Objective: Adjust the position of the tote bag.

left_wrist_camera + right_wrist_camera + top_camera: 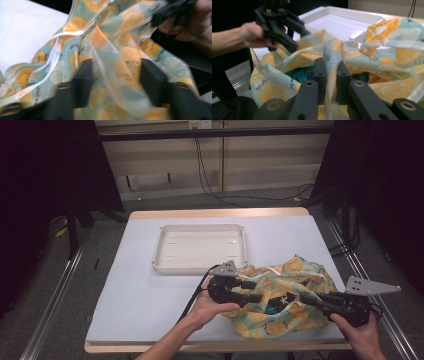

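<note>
the right gripper [329, 75] pinches a fold of the thin orange-and-teal citrus-print cloth [280, 295], bunched at the near right of the white-topped table [130, 290]. the left gripper [115, 80], jaws parted with cloth loose between them, looks mid-regrasp. next, likely, a fresh hold to spread it, the shallow white plastic tray [200, 247] lying beyond.

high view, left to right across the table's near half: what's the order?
Left hand → left gripper → patterned cloth → right gripper → right hand. The cloth spans both jaws' tips; placed by its middle.
</note>
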Demonstrator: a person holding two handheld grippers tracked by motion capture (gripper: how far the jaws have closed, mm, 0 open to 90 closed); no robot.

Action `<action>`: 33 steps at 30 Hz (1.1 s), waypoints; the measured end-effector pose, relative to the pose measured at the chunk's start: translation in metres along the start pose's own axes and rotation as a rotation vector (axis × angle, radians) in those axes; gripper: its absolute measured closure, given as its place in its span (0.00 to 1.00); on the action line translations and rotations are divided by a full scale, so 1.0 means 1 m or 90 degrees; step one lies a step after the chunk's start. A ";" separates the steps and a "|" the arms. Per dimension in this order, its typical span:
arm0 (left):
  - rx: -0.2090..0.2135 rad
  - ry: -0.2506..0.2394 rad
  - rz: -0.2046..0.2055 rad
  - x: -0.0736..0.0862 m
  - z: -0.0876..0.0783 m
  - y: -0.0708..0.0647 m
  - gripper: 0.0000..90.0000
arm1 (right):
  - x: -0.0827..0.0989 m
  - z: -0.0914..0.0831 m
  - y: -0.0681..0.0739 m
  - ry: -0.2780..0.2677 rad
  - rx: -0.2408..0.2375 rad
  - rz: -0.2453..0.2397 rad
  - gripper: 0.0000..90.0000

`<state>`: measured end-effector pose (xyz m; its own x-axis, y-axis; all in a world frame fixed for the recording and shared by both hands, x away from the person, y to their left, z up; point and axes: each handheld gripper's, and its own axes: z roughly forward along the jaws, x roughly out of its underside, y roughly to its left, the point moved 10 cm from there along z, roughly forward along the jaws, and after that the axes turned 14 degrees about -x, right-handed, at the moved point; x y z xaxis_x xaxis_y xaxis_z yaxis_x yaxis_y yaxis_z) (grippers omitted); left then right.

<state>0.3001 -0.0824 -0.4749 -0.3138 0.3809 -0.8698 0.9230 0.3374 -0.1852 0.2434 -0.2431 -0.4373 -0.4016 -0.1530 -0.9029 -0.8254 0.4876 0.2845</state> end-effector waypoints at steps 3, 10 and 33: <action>0.025 0.001 -0.013 0.002 -0.001 -0.001 0.92 | -0.002 0.000 -0.001 -0.006 0.005 -0.004 0.89; 0.053 -0.012 0.019 -0.002 -0.013 -0.016 1.00 | -0.007 0.001 -0.005 0.001 0.012 0.010 0.64; 0.157 0.034 0.198 0.019 -0.019 -0.121 1.00 | -0.065 0.012 -0.014 -0.015 -0.011 -0.011 0.56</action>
<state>0.1779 -0.1001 -0.4606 -0.0159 0.4791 -0.8776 0.9995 -0.0154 -0.0264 0.2857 -0.2300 -0.3864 -0.3773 -0.1406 -0.9154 -0.8391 0.4701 0.2736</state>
